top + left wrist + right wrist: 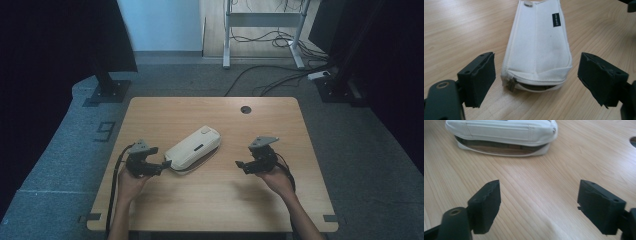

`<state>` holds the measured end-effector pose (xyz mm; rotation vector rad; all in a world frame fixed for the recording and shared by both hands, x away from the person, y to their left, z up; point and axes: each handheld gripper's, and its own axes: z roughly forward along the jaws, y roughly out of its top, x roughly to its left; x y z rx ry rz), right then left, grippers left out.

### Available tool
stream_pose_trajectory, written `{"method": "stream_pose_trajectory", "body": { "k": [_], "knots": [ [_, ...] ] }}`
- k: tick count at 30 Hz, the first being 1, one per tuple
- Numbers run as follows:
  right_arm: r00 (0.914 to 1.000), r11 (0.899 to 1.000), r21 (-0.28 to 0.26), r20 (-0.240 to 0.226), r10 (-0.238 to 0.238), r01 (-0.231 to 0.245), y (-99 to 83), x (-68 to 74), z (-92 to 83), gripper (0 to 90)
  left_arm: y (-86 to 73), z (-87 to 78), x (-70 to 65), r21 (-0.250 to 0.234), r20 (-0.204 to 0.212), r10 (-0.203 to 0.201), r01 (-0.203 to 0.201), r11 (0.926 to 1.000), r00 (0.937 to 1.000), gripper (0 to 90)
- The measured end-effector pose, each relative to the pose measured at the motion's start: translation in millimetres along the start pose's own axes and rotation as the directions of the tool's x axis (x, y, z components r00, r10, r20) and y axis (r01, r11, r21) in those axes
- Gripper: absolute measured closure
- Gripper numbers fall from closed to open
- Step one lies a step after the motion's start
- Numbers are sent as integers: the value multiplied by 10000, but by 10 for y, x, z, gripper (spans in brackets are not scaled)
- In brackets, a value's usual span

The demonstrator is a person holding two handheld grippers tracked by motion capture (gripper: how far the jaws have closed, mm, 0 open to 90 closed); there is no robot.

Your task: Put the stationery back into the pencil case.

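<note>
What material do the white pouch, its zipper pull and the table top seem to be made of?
White pouch: probably woven cotton canvas, matte; stitched seams and a fine weave show, with a small dark sewn label.
Zipper pull: likely metal, dull grey-bronze with a slight shine.
Table: wood or wood-look laminate, pale with smooth satin finish; straight grain lines and soft light reflections show, but I cannot tell which.

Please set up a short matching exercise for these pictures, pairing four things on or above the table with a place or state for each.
Things:
1. white pouch
2. left tool
3. right tool
4. round hole

Descriptions:
A. near the table's far edge
B. open, apart from the pouch on its zip side
C. lying on its side, zip partly open
D. open, right at the pouch's zip-pull end

Pairs: 1-C, 2-D, 3-B, 4-A
</note>
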<state>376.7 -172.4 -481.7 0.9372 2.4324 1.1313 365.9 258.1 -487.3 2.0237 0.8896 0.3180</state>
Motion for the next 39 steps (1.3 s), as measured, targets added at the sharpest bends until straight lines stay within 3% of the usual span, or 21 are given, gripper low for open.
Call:
{"method": "stream_pose_trajectory", "body": {
  "k": [13,18,22,25,27,28,39],
  "knots": [
    [9964,9977,305,616,583,-603,-455,-110,-155,88,-230,130,91,817,-583,-106,154,9965,9982,52],
    [9912,9944,464,969,898,-946,-700,-146,-139,28,-300,189,107,947,-533,-168,218,9953,9984,34],
    [9868,9913,656,1229,1053,-1139,-872,-162,-119,17,-363,256,126,1288,-555,-171,242,9914,9983,25],
    [9851,9890,836,1317,1106,-1222,-972,-164,-95,17,-392,334,113,1831,-808,66,83,9831,9967,4],
    [9849,9882,863,1299,1147,-1265,-1014,-167,-77,0,-417,403,97,2242,-970,270,-46,9745,9949,0],
    [9844,9887,767,1304,1184,-1291,-1027,-171,-79,0,-429,427,85,2271,-1072,452,-198,9737,9932,0],
    [9831,9895,606,1364,1220,-1312,-1057,-160,-87,0,-426,444,73,2232,-1202,327,-51,9748,9922,0]
  ]
}}
